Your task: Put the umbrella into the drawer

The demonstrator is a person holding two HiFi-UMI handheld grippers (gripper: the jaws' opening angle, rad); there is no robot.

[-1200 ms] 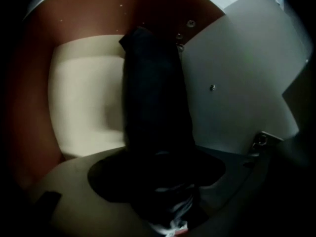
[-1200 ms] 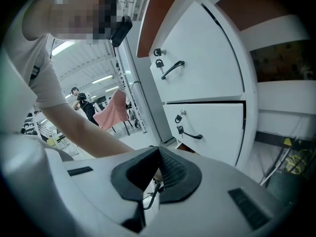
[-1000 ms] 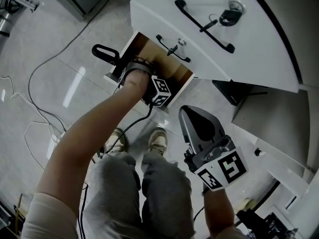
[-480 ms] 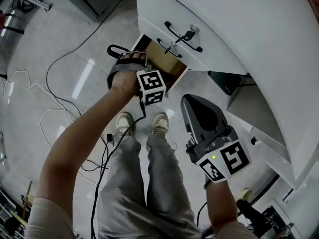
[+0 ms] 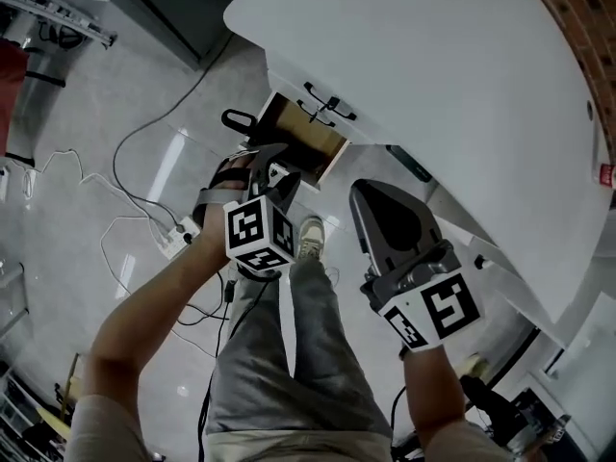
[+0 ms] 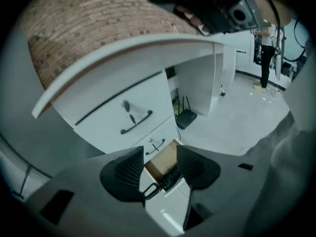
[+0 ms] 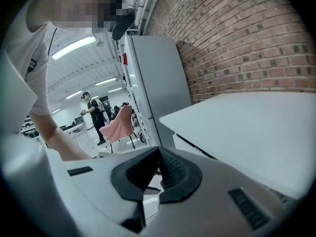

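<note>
A: Where is the umbrella?
B: The umbrella [image 5: 238, 120] lies in the open bottom drawer [image 5: 303, 138], with its loop handle poking past the edge. Closed drawers with black handles [image 5: 322, 104] sit above it under the white tabletop [image 5: 433, 85]. Cables [image 5: 125, 176] trail over the floor.
A: And the claws?
B: The left claw [image 6: 159, 156] holds nothing and its jaws are closing. The right claw [image 5: 362, 191] is pinched together, empty. A second ago the left one was down in the drawer; both are higher now.
</note>
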